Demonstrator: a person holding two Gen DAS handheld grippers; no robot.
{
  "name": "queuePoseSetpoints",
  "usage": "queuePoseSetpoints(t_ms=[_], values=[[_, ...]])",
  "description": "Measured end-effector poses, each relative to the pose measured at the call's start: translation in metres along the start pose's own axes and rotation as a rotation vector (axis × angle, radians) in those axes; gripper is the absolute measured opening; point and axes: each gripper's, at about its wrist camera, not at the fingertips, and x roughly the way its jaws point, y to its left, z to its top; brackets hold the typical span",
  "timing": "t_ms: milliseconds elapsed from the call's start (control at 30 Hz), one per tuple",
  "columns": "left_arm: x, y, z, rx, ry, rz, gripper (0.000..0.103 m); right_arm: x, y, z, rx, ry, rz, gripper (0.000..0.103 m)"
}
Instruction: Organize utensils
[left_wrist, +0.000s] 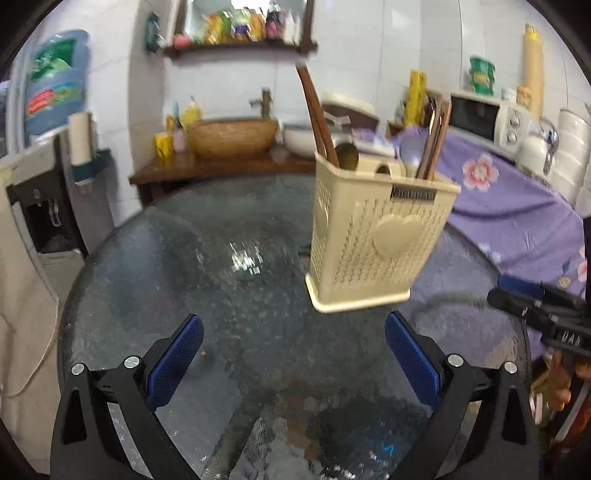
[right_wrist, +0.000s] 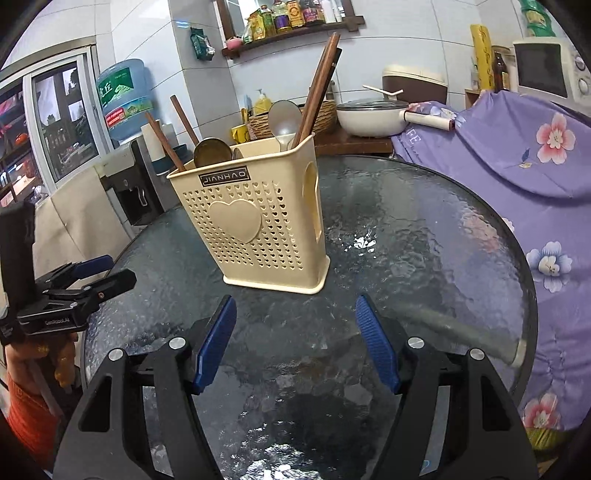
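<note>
Left wrist view, slightly blurred: the left claw (left_wrist: 294, 350) is spread wide and released, nothing between its two black arms, each tipped with a blue pad of fine ribbed texture. Below it lies a round counter (left_wrist: 155, 280) of dark, pebbled glass that throws back bright glints. A cream plastic utensil holder (left_wrist: 373, 236) stands on the glass, ahead and a little to the right of the claw and apart from it. It is a tall box with rounded corners, walls pierced by rows of small holes, a raised heart shape on its front and a dark label too blurred to read. Brown wooden chopsticks (left_wrist: 314, 110) and a metal spoon (left_wrist: 347, 155) poke out of its top. At the right edge the right claw (left_wrist: 532, 295) enters, seen side-on. Purple flowered cloth (left_wrist: 509, 218) is draped behind the counter.

Right wrist view, sharper: the right claw stands partly spread and released, empty, with the same blue ribbed pads (right_wrist: 218, 343). The utensil holder sits on the glass counter just ahead of it and slightly left, not touching. Its label reads "JIANHAO" in pale letters on a dark strip, above the heart. The holes are tiny hearts. One side has a tall slot. Inside are wooden handles, two metal spoon bowls and long chopsticks leaning right. At the left edge the left claw shows, marked "GenRoboAI". A blue water jug (right_wrist: 125, 99) stands against the tiled wall.
</note>
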Motion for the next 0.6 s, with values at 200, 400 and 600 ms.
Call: queuePoseSetpoints(t_ms=[200, 400, 600], values=[[-0.039, -0.02, -0.007, 0.003, -0.188, 0.064, 0.097, -0.031, 0.034, -0.015, -0.082, -0.193, -0.144, 0.079], [-0.085, -0.027, -0.049, -0.013, -0.307, 0.09, 0.097, -0.08, 0.054, -0.062, -0.055, -0.345, -0.161, 0.08], [-0.126, -0.046, -0.088, 0.039, -0.331, 0.123, 0.097, -0.118, 0.071, -0.106, -0.065, -0.369, -0.17, 0.088]])
